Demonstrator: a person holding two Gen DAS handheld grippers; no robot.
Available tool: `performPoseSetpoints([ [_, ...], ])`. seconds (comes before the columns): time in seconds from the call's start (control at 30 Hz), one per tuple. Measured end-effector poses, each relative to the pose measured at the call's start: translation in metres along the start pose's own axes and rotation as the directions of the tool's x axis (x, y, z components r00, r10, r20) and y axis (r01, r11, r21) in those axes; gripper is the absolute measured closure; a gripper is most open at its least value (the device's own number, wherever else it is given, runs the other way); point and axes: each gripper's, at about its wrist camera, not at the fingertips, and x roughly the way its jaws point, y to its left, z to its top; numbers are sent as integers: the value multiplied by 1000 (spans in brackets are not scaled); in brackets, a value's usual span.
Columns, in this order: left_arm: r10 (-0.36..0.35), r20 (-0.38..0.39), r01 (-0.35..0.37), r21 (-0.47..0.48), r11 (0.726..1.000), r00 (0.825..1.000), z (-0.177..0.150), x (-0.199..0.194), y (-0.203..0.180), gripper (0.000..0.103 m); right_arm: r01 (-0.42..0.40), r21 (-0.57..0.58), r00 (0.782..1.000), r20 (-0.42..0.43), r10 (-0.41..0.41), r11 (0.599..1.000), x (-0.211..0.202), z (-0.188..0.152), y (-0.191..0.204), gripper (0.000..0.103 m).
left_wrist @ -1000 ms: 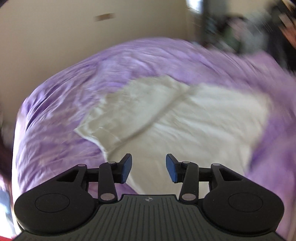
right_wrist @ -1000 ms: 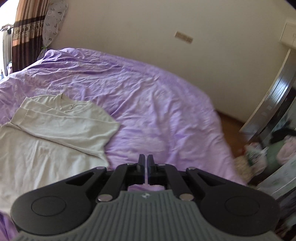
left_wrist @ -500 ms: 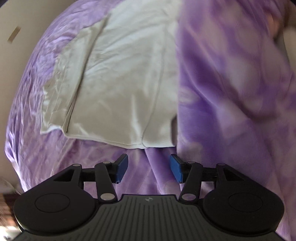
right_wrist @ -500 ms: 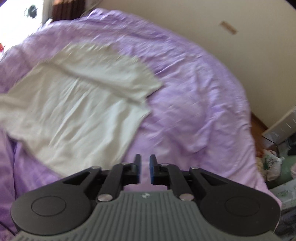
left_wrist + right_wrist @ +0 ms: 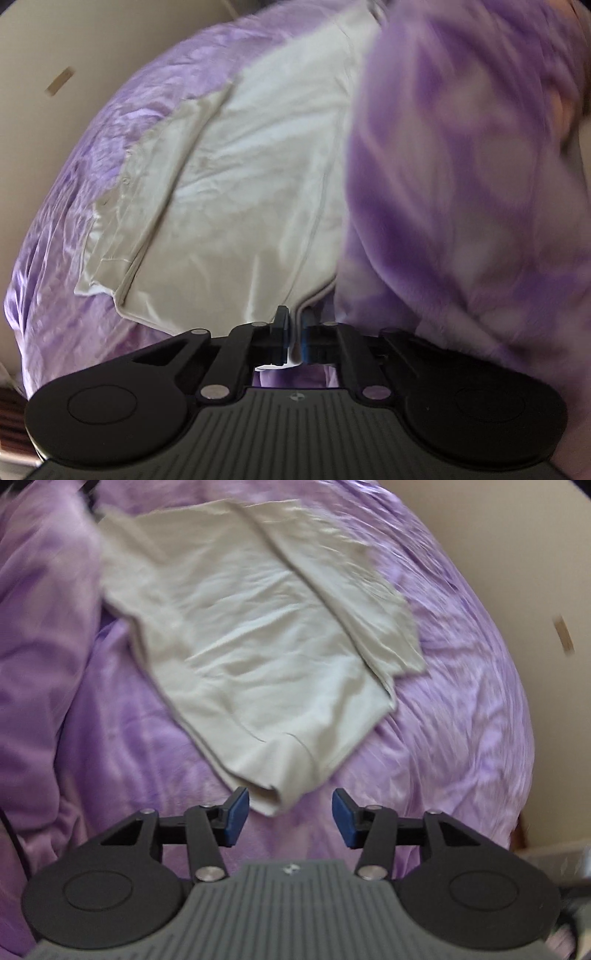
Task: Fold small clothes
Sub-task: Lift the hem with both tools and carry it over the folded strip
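Observation:
A cream long-sleeved shirt (image 5: 243, 192) lies spread on a purple bedsheet (image 5: 74, 206), one sleeve folded across its body. My left gripper (image 5: 293, 332) is shut on the shirt's hem at its near corner. In the right wrist view the same shirt (image 5: 251, 635) lies ahead, its other near hem corner (image 5: 273, 794) lying just in front of my right gripper (image 5: 290, 819), between the fingers. The right gripper is open and holds nothing.
A rumpled purple blanket (image 5: 465, 177) lies along the shirt's side and also shows in the right wrist view (image 5: 40, 664). A beige wall (image 5: 517, 554) stands beyond the bed's edge (image 5: 517, 738).
My left gripper moved down to the shirt's hem and shut on it. My right gripper swung toward the shirt, came close to its other corner and opened from shut.

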Motion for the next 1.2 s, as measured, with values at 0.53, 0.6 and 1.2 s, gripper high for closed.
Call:
performPoseSetpoints([
  [0.53, 5, 88, 24, -315, 949, 996, -11, -42, 44, 100, 21, 56, 998, -60, -17, 998, 23, -14, 0, 103],
  [0.6, -17, 71, 38, -299, 954, 997, -15, -40, 39, 100, 5, 46, 999, -44, -3, 999, 16, -14, 0, 103],
  [1.2, -5, 81, 35, -373, 927, 997, -23, -40, 44, 100, 107, -375, 992, -21, -124, 921, 33, 1, 58, 57],
])
